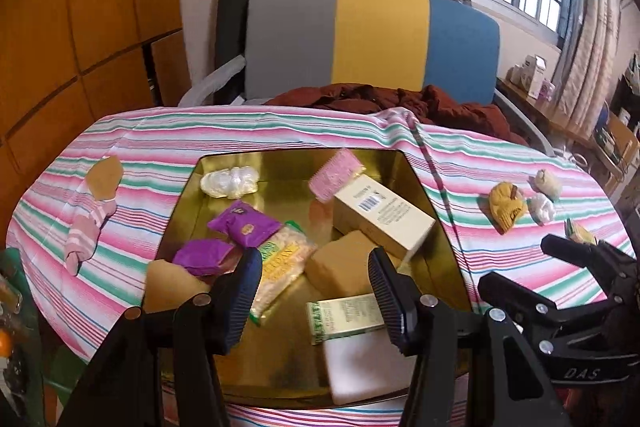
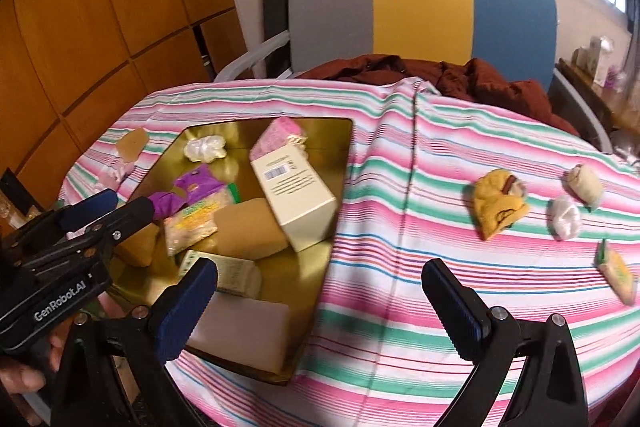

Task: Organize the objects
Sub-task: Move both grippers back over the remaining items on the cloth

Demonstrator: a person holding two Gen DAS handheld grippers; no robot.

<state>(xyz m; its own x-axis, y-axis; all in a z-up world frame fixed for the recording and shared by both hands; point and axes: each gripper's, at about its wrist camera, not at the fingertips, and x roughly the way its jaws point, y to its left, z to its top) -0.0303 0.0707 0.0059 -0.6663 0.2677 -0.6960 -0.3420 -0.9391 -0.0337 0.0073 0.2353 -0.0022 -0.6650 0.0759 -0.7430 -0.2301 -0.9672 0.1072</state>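
A gold tray on the striped cloth holds a cream box, purple packets, a snack bag, a tan block, a white block and a pink pack. My left gripper is open and empty over the tray's near half. My right gripper is open and empty over the cloth by the tray's right edge. Loose on the cloth at the right lie a yellow sock, two white bundles and a green-yellow packet.
A striped sock and a tan card lie left of the tray. A grey, yellow and blue chair with a dark red garment stands behind the table. Wooden panels are at the left.
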